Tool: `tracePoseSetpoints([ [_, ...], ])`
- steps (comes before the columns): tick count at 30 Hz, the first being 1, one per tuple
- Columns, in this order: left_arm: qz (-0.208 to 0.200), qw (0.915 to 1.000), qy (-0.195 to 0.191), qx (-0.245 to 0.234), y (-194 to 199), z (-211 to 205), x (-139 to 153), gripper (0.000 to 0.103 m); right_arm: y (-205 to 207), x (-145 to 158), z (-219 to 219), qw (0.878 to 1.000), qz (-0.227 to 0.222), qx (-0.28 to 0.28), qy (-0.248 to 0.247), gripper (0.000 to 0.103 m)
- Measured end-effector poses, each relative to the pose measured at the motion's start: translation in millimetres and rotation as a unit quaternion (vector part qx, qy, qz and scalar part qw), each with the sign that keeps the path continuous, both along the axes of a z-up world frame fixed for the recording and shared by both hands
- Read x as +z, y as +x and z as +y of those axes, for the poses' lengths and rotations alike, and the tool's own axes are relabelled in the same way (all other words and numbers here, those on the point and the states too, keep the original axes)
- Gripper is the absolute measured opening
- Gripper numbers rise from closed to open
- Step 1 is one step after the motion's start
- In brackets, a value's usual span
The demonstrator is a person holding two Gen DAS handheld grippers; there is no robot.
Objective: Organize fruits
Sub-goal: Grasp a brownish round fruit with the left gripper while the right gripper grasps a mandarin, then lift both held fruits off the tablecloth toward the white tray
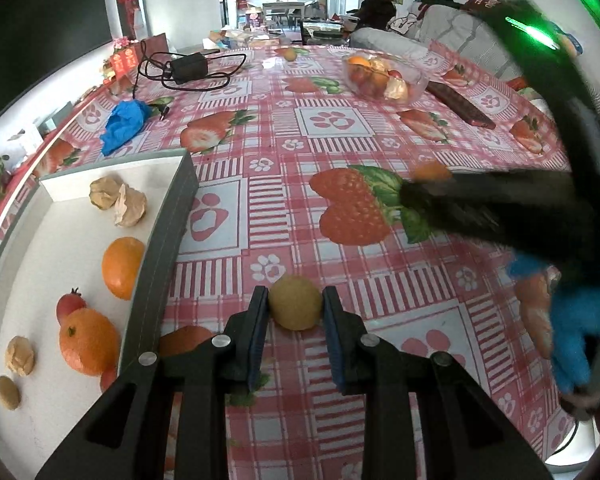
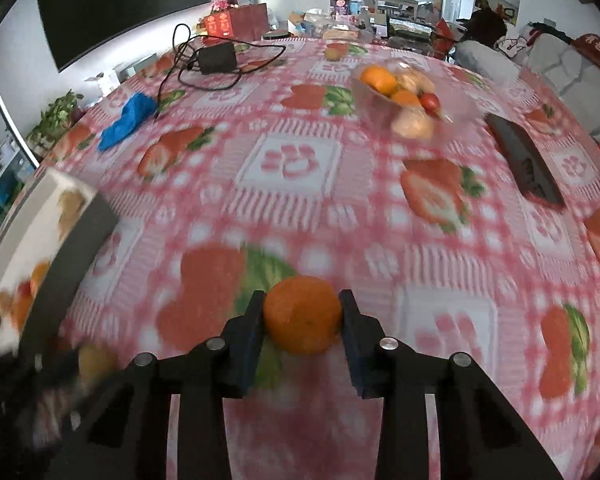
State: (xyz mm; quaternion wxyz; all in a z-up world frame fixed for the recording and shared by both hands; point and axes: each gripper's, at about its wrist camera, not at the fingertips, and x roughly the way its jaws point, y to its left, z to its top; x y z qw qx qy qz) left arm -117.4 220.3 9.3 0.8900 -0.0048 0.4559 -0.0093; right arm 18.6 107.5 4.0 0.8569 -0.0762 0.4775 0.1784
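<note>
My left gripper (image 1: 295, 307) is shut on a small round tan fruit (image 1: 295, 308), just right of the grey-walled white tray (image 1: 168, 216). The tray holds oranges (image 1: 123, 267), a small tomato (image 1: 70, 305) and several tan fruits. My right gripper (image 2: 302, 314) is shut on an orange (image 2: 302, 314) above the tablecloth; it also shows blurred in the left wrist view (image 1: 428, 172). A clear bowl (image 1: 384, 74) with oranges, a tomato and tan fruits stands far across the table, also in the right wrist view (image 2: 404, 96). The tray shows blurred at left in the right wrist view (image 2: 76, 232).
A black power adapter with cable (image 1: 188, 68), a crumpled blue glove (image 1: 122, 124) and a dark flat remote-like object (image 1: 460, 104) lie on the strawberry-print tablecloth (image 1: 332, 120). One small fruit (image 1: 289, 53) sits at the far edge. A sofa stands at right.
</note>
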Motion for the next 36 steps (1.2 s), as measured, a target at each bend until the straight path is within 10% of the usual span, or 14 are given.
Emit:
tracePoseSetpoints([
  [17, 0.004, 0.9998, -0.011, 0.017, -63.6, -7.2, 0.2, 0.030, -137.0, 4.2, -76.9, 0.996, 0.012, -0.062, 0.061, 0.037],
  [36, 0.005, 0.9997, -0.006, 0.022, -71.9, -10.7, 0.2, 0.030, -143.2, 3.2, -79.1, 0.996, 0.007, -0.060, 0.069, 0.037],
])
